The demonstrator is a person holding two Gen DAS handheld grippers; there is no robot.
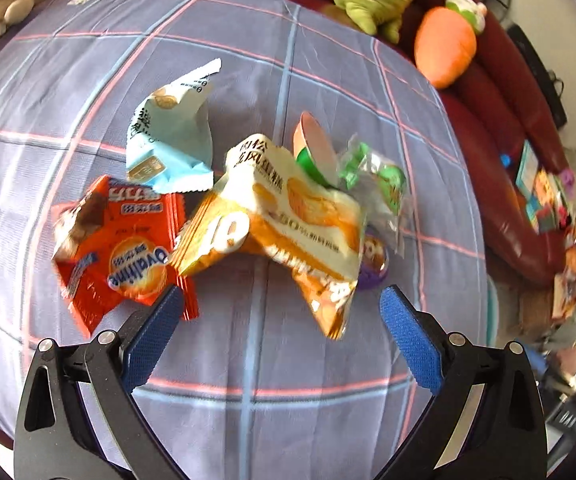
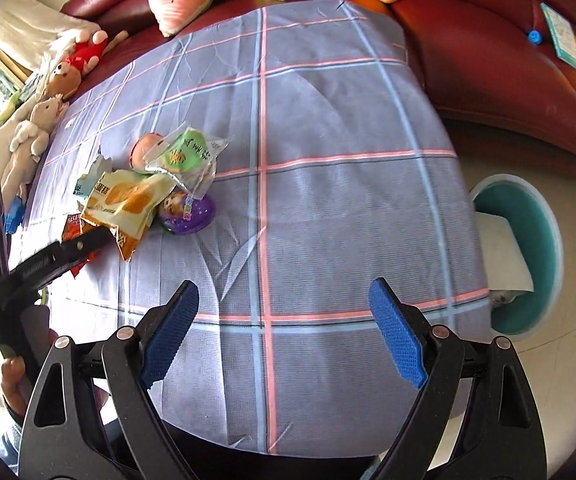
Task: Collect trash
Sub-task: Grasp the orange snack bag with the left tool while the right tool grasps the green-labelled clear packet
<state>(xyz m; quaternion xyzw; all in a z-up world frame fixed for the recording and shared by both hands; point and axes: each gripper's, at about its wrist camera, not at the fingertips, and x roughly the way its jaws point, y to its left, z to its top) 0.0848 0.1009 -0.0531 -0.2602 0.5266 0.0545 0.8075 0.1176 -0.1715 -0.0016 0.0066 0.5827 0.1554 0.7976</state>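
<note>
The wrappers (image 2: 127, 200) crowd one corner of the tabletop (image 2: 328, 200), piled against each other; the rest of the checked cloth lies bare. Plush toys (image 2: 35, 128) and a red sofa (image 2: 488, 60) hem the far edges

Two wrist fisheyes, both looking steeply down along their own fingers at the checked cloth (image 1: 247, 420).

Left view sits close over the wrapper pile (image 1: 288, 216), filling its centre. Right view stands farther off: the same wrapper pile lies at nine o'clock, a teal bin (image 2: 544, 248) at three.
</note>
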